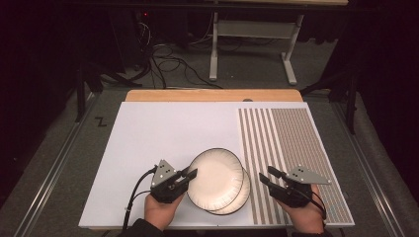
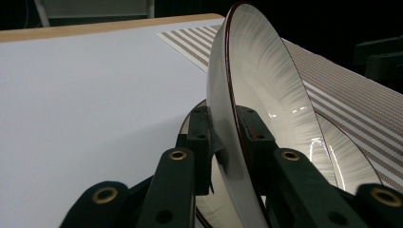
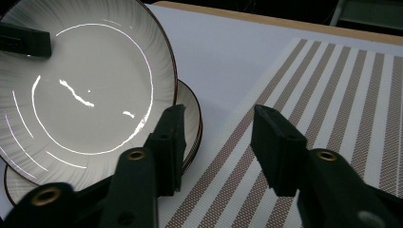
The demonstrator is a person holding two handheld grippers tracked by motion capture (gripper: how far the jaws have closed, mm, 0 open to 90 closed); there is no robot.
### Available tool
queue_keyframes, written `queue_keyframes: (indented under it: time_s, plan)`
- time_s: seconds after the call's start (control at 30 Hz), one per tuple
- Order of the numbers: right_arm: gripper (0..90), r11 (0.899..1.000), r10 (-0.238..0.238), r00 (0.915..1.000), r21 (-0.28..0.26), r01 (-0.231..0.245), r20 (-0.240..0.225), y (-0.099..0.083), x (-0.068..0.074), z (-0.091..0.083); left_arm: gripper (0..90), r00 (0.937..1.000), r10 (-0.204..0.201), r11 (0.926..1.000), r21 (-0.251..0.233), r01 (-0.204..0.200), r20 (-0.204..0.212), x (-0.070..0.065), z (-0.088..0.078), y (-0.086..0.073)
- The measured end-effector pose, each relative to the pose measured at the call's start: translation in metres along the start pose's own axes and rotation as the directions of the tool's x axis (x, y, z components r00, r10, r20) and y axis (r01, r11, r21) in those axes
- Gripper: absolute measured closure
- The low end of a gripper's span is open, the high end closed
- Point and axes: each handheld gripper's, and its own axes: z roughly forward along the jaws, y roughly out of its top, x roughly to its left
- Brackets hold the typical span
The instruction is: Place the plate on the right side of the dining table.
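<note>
Two white ribbed plates with dark rims lie stacked near the front of the white board point(image 1: 163, 133). The upper plate point(image 1: 215, 177) point(image 2: 256, 80) point(image 3: 85, 85) is tilted, its left edge raised off the lower plate point(image 1: 238, 200) point(image 2: 351, 161) point(image 3: 190, 109). My left gripper point(image 1: 190, 174) point(image 2: 223, 128) is shut on the upper plate's left rim, one jaw on each face. My right gripper point(image 1: 269, 175) point(image 3: 218, 123) stands open just right of the plates, over the striped mat point(image 1: 291, 138), with nothing between its jaws.
The striped brown-and-white mat point(image 3: 332, 85) covers the right third of the board. A wooden table edge point(image 1: 212, 95) runs along the back. Beyond it are a table frame point(image 1: 252, 44) and cables point(image 1: 168, 64) on the floor.
</note>
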Motion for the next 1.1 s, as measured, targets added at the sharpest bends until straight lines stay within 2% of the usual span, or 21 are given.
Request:
queue_keyframes:
  time_s: [0.03, 0.1, 0.23, 0.37, 0.63, 0.8, 0.93, 1.1]
  plan:
    - [53.2, 1.0, 0.0, 1.0, 0.0, 0.0, 0.0, 0.0, 0.0, 0.0, 78.1, 1.0, 0.007, 1.0, -0.004, -0.007, -0.001, -0.001, 0.0, 0.0]
    - [43.5, 1.0, -0.009, 0.9999, -0.008, 0.009, 0.012, -0.001, -0.001, -0.005, 78.2, 0.9998, 0.019, 0.9997, -0.012, -0.019, -0.003, -0.002, -0.001, 0.0]
    - [37.0, 1.0, -0.017, 0.9995, -0.013, 0.017, 0.025, -0.003, -0.001, -0.009, 78.2, 0.9991, 0.042, 0.9989, -0.02, -0.042, -0.005, -0.005, -0.003, 0.001]
    - [24.5, 1.0, -0.019, 0.9989, -0.024, 0.02, 0.042, -0.005, -0.002, -0.019, 78.2, 0.9987, 0.05, 0.9983, -0.028, -0.05, -0.007, -0.006, -0.004, 0.001]
    - [15.3, 0.999, -0.008, 0.9981, -0.031, 0.01, 0.061, -0.009, -0.003, -0.032, 78.3, 0.9983, 0.058, 0.9979, -0.03, -0.058, -0.011, -0.007, -0.003, 0.0]
    - [3.9, 0.999, 0.0, 0.9976, -0.035, 0.003, 0.069, -0.012, -0.004, -0.038, 78.3, 0.9981, 0.06, 0.9976, -0.032, -0.061, -0.012, -0.007, -0.003, 0.0]
    - [2.3, 1.0, -0.005, 0.9981, -0.029, 0.007, 0.062, -0.011, -0.003, -0.035, 78.3, 0.9981, 0.06, 0.9976, -0.033, -0.061, -0.012, -0.008, -0.003, 0.001]
    - [1.7, 0.999, -0.033, 0.9985, -0.009, 0.034, 0.042, -0.008, 0.004, -0.025, 78.3, 0.9977, 0.066, 0.9973, -0.032, -0.066, -0.013, -0.008, -0.004, 0.001]
